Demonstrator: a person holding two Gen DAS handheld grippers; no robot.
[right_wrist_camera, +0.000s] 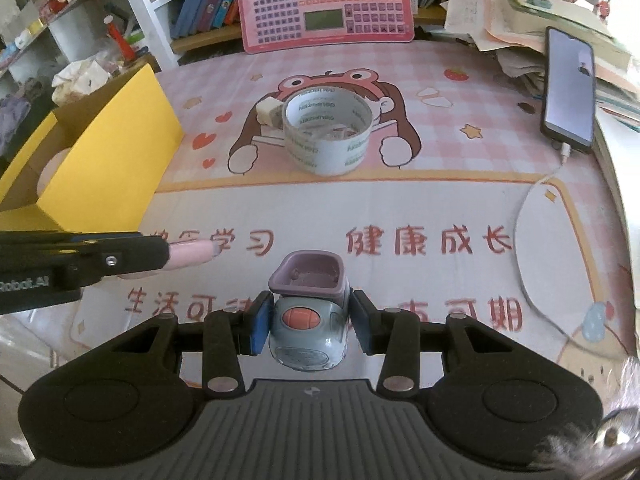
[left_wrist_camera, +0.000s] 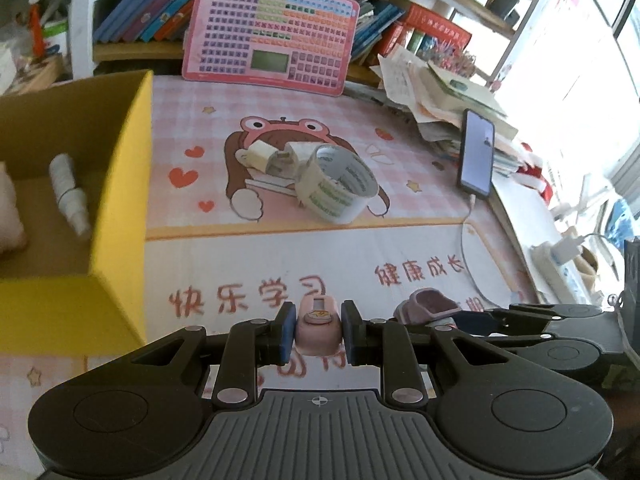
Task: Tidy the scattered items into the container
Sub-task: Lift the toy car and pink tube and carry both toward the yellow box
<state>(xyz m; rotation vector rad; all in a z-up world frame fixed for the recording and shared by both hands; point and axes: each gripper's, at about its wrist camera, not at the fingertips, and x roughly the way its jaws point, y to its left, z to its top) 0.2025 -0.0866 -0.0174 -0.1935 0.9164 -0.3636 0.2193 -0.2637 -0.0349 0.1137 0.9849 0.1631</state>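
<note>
Left wrist view: a small pink toy (left_wrist_camera: pixel 318 330) was seen pinched between the pads of the left gripper (left_wrist_camera: pixel 318 332), low over the mat (left_wrist_camera: pixel 280 256), w/ the yellow box (left_wrist_camera: pixel 120 184) just to its left; a white bottle (left_wrist_camera: pixel 69 194) already lay inside. Right gripper (right_wrist_camera: pixel 308 326) was clamped on a grey-blue toy car (right_wrist_camera: pixel 306 334). Tape roll (right_wrist_camera: pixel 326 134) & a cream block (right_wrist_camera: pixel 267 112) were left mid-mat. Risks, as judged: both grippers sat close together, so a clash could be caused en route; the box's near wall could be clipped; the rounded toys could be lost from a shallow pinch.
</note>
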